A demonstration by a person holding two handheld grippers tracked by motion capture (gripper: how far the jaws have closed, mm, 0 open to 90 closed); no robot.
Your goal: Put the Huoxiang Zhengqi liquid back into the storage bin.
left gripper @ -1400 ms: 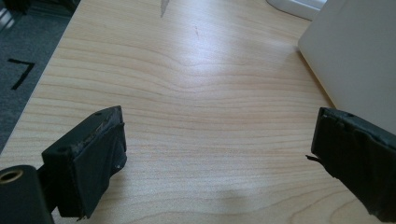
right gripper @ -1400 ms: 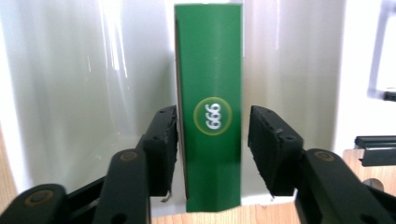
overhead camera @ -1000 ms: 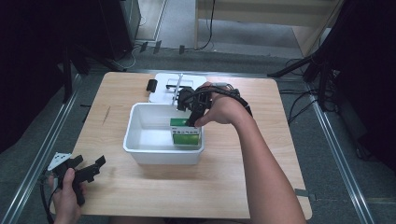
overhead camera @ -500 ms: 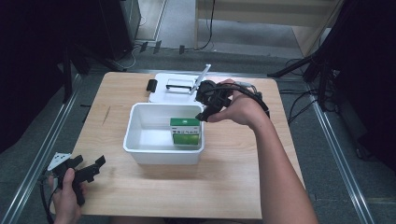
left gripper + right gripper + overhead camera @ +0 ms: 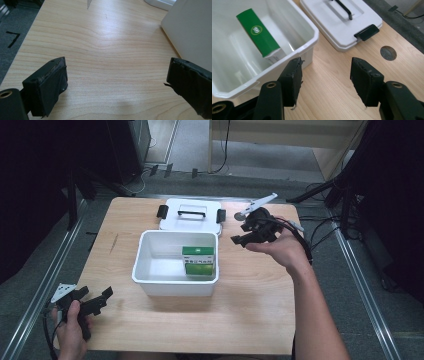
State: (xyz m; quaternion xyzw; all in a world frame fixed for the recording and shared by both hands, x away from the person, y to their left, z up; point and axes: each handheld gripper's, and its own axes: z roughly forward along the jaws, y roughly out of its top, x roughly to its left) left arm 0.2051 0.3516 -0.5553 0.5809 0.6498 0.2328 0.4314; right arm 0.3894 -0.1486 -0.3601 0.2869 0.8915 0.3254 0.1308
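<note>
Green carton [image 5: 199, 261]: lies inside the white plastic bin [image 5: 150, 282], toward its right wall; in the right gripper view [image 5: 258, 35] it leans tilted against the bin floor, free of any grip.
Bin: sits open at the middle of the wooden table [image 5: 250, 320]; no other item can be made out in it.
Lid [image 5: 191, 214]: white, with a black handle and black side clips, lies flat on the table just behind the bin, off the bin.
Right gripper [image 5: 239, 240]: held above the table to the right of the bin, between bin and table edge; its jaws stand partly apart with nothing between them, and bare wood shows in the gap [image 5: 325, 80].
Left gripper [image 5: 100, 301]: rests at the near left corner of the table, well apart from the bin; jaws wide apart over bare wood [image 5: 115, 82], holding nothing.
Done: by the look of it, the carton is placed in the bin and released.
Left: likely the lid, which is not yet on; it would need picking up, setting over the bin and clipping down.
Small round disc [image 5: 388, 53]: set in the table near the lid's corner, untouched.
</note>
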